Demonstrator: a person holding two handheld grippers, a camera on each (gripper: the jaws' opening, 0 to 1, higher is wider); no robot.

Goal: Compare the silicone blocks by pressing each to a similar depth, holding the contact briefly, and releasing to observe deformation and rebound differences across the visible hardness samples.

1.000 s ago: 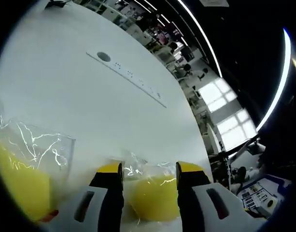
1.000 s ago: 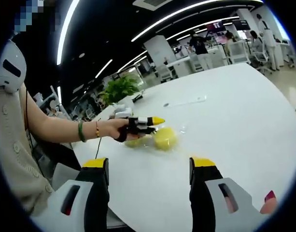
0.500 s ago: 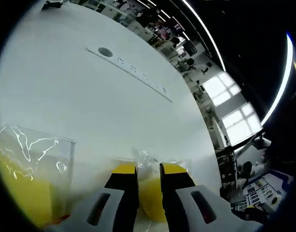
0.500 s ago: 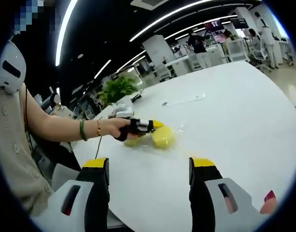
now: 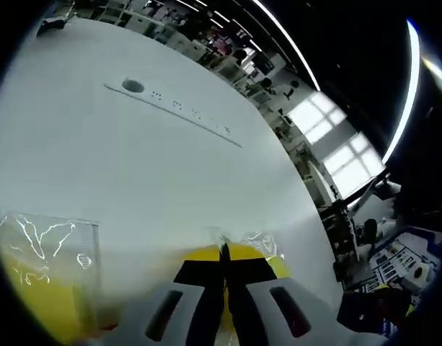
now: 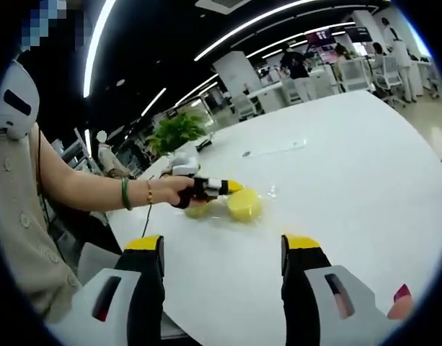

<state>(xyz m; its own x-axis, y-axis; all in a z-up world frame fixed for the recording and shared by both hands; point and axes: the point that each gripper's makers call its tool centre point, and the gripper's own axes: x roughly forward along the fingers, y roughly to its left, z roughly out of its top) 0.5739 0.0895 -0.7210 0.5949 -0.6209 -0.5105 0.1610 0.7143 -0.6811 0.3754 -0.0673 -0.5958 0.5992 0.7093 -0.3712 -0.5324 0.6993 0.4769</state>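
Observation:
A yellow silicone block (image 5: pixel 275 264) in a clear wrap lies on the white table (image 5: pixel 134 173), right under my left gripper (image 5: pixel 224 254). Its jaws are shut, meeting with no gap, and the tips rest against the wrapped block. I cannot tell whether they pinch the wrap. A second yellow block (image 5: pixel 40 303) sits in a clear bag at the lower left. In the right gripper view a hand holds the left gripper (image 6: pixel 231 187) against the round block (image 6: pixel 244 204), with the other block (image 6: pixel 199 211) beside it. My right gripper (image 6: pixel 222 249) is open and holds nothing, well short of both blocks.
A long white strip (image 5: pixel 170 104) with a dark round spot lies farther out on the table, seen again as the strip (image 6: pixel 275 151). A person's bare forearm (image 6: pixel 84 191) with bracelets reaches in from the left. A potted plant (image 6: pixel 179 132), desks and people stand beyond the table.
The left gripper's jaws have closed from wide apart around the wrapped block to fully together. The left view has shifted slightly. The right gripper has stayed still and open.

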